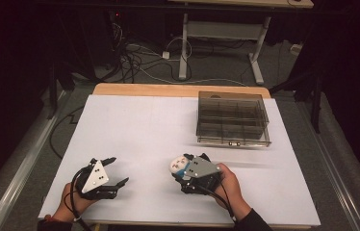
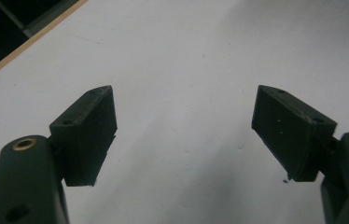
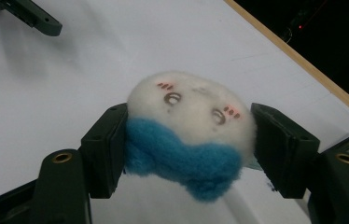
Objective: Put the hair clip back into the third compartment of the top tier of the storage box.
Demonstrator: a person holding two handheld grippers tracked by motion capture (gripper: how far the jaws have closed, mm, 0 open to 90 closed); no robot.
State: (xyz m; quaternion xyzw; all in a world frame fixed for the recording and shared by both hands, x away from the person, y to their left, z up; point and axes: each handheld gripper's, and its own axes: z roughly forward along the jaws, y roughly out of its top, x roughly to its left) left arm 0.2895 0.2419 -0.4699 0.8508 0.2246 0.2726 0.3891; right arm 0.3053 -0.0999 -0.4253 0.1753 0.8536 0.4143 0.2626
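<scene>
A small plush toy (image 1: pixel 178 165) with a white face, pink cheeks and a blue lower part sits between the jaws of my right gripper (image 1: pixel 181 168), low over the white table sheet (image 1: pixel 139 125) near the front. In the right gripper view the toy (image 3: pixel 186 105) is squeezed from both sides by my right gripper (image 3: pixel 189 137), which is shut on it. My left gripper (image 1: pixel 119 169) rests at the front left, open, with bare sheet between its jaws. The left gripper view shows that gripper (image 2: pixel 184 128) spread wide over the white surface.
A smoky clear plastic box (image 1: pixel 233 118) with several compartments stands at the back right of the table. The wooden table edge (image 1: pixel 178 90) runs along the far side. Cables and a desk frame (image 1: pixel 184 43) lie on the floor beyond.
</scene>
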